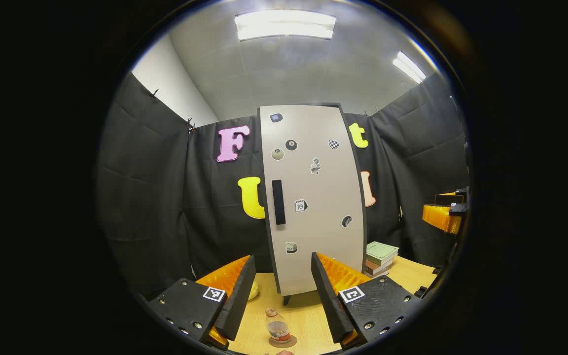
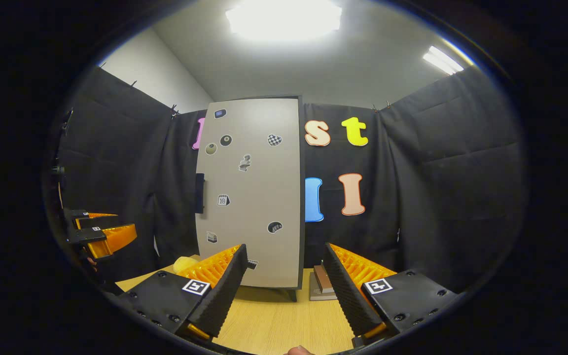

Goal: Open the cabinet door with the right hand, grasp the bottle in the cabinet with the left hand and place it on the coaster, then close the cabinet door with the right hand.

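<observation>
A: Left gripper [image 1: 280, 291]?
B: Jaws wide apart, nothing btwn them, held level, pointing fwd.
A: Right gripper [image 2: 284, 286]?
B: Same – fingers spread wide, nothing held, level & fwd. In the left gripper view it sits far right [image 1: 443, 213], up at mid-height; in the right gripper view the left one sits far left [image 2: 102, 234].
A: Touching each other?
B: No, well apart.

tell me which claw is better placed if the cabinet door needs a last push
Right, likely. The right claw is open, facing the cabinet door across bare table. The left claw has the bottle on the coaster just ahead. The door already looks shut.
</observation>
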`<state>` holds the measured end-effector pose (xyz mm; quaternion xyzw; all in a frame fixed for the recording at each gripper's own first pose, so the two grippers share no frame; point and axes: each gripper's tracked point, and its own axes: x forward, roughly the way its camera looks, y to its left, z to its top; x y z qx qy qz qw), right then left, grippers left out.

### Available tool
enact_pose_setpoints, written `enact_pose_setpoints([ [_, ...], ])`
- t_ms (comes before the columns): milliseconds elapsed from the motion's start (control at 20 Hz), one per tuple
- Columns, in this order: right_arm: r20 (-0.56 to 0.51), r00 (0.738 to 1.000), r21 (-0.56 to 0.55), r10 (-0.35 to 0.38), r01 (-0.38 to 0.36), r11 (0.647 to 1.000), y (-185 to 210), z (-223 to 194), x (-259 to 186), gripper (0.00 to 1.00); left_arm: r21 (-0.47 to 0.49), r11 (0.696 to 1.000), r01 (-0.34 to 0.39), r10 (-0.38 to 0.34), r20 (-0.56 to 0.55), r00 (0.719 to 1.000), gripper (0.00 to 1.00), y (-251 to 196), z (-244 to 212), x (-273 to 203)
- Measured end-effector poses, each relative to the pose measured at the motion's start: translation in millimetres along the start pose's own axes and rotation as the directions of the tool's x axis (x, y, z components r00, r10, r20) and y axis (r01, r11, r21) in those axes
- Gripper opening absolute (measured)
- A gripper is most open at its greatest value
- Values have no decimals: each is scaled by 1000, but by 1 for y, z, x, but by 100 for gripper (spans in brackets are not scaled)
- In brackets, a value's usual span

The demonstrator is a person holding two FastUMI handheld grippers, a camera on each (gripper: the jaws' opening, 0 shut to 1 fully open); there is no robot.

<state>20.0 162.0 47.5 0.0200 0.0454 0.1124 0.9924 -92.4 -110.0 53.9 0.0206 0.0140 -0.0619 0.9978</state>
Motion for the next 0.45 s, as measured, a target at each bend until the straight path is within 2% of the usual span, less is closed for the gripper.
enact_pose_setpoints([
  [50,-1,1000,-2,1,-1,1000,3,0,-1,98,-5,1000,1,-1,3,1000,66,2,-1,-1],
  [100,-1,1000,-2,1,-1,1000,6,1,-2,93,-9,1000,2,-2,3,1000,66,4,-1,-1],
  [150,0,1000,-2,1,-1,1000,9,3,-3,98,-11,1000,2,-2,5,1000,66,7,-1,-1],
  [450,9,1000,-15,-18,18,1000,16,11,-6,98,-19,1000,7,-6,23,1000,66,13,4,2],
])
